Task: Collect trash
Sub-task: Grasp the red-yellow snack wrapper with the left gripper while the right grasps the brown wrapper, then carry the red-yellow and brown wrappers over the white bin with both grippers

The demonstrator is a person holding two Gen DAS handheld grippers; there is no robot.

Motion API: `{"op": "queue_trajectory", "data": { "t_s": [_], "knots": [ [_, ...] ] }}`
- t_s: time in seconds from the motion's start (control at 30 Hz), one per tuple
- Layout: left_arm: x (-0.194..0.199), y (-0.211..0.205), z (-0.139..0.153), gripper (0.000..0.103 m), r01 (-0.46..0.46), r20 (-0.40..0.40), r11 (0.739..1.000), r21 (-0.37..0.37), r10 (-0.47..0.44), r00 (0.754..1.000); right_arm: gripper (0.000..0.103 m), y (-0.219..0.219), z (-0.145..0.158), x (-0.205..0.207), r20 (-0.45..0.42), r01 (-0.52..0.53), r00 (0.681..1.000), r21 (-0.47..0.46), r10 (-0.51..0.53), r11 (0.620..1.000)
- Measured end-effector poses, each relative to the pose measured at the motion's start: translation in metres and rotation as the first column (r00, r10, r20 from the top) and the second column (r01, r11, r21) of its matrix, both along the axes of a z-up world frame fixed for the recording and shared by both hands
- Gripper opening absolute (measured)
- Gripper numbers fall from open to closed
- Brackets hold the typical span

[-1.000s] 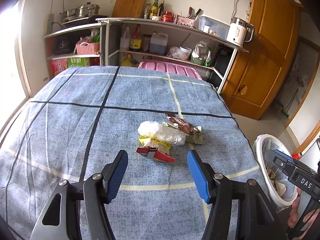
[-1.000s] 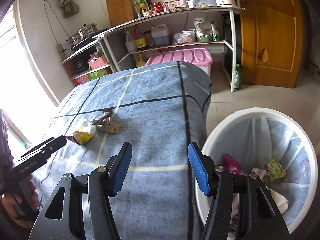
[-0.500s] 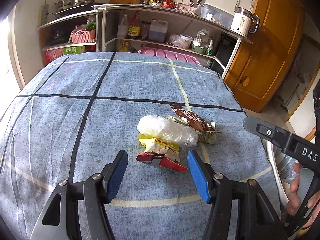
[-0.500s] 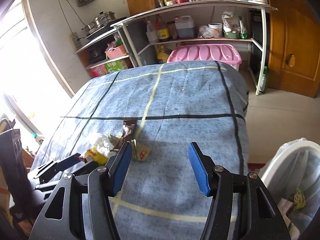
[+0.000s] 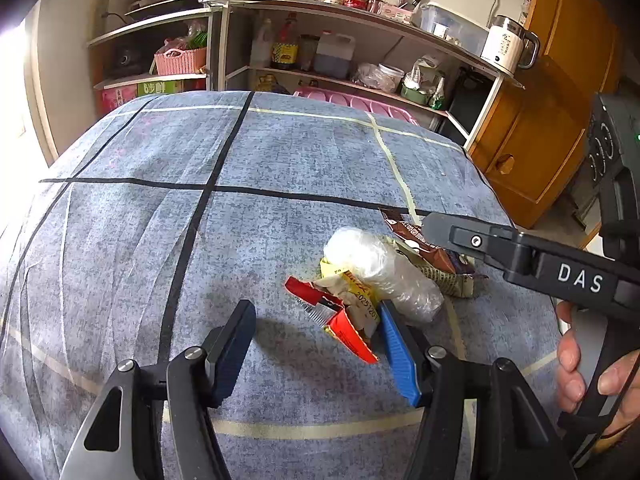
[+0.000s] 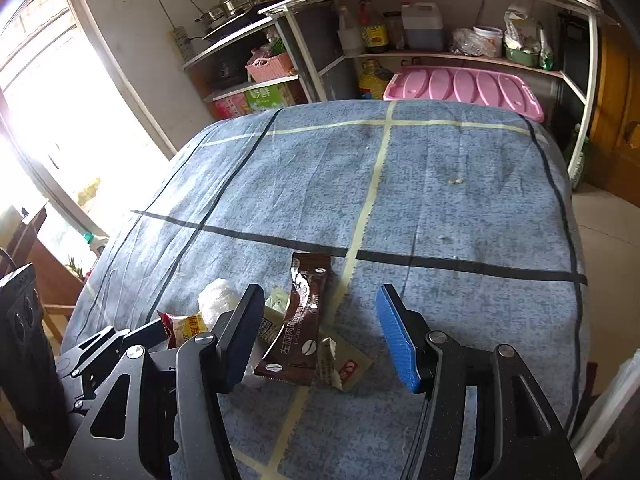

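Between left gripper (image 5: 316,344) open jaws: crumpled red-and-yellow foil wrapper (image 5: 340,312), nearer right pad | right gripper (image 6: 318,340), jaws apart: brown coffee sachet (image 6: 298,330) between, untouched

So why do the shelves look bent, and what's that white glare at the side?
Left wrist view: the fisheye lens bows the shelves, and daylight washes out the left edge. Right wrist view: the window is blown white, and the table's far edge curves.
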State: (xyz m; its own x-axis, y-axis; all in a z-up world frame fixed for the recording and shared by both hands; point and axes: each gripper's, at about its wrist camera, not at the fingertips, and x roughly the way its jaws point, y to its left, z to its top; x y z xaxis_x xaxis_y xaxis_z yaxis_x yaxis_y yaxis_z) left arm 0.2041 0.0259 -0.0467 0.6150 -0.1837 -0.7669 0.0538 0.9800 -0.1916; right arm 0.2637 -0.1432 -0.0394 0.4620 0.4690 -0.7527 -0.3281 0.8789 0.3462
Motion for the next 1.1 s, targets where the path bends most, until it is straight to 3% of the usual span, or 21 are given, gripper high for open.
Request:
{"op": "queue_trajectory", "data": {
  "t_s": [0.13,0.2,0.4,0.53,0.67,0.77,1.1],
  "knots": [
    [0.002,0.005,-0.001,0.062,-0.014,-0.006,1.0,0.006,0.015,1.0,0.057,0.0,-0.006,0.0,-0.013,0.01,1.0,0.003,-0.01,1.0],
    [0.004,0.007,-0.001,0.062,-0.019,-0.007,1.0,0.0,0.019,1.0,0.046,0.001,-0.007,-0.001,-0.005,0.013,1.0,-0.015,-0.013,1.0],
    [0.007,0.01,-0.001,0.062,-0.029,-0.008,0.999,-0.015,0.028,1.0,0.027,-0.001,-0.01,-0.004,-0.005,0.026,1.0,-0.025,-0.026,0.999],
    [0.008,0.011,-0.001,0.061,-0.034,-0.006,0.999,-0.029,0.034,0.999,0.023,-0.004,-0.011,-0.001,-0.015,0.028,0.999,0.004,-0.028,1.0],
    [0.009,0.012,-0.001,0.038,-0.026,-0.009,0.998,-0.061,0.026,1.0,0.017,-0.004,-0.009,-0.003,-0.001,0.022,1.0,0.001,-0.022,1.0],
    [0.011,0.011,-0.001,0.03,-0.026,-0.01,0.998,-0.056,0.026,1.0,0.012,-0.003,-0.007,-0.005,0.014,0.024,1.0,-0.007,-0.024,1.0],
    [0.003,0.016,0.003,0.025,-0.038,0.013,0.997,-0.07,0.039,0.999,0.012,-0.009,0.001,-0.012,0.058,0.038,0.998,0.002,-0.038,0.999]
  ]
}}
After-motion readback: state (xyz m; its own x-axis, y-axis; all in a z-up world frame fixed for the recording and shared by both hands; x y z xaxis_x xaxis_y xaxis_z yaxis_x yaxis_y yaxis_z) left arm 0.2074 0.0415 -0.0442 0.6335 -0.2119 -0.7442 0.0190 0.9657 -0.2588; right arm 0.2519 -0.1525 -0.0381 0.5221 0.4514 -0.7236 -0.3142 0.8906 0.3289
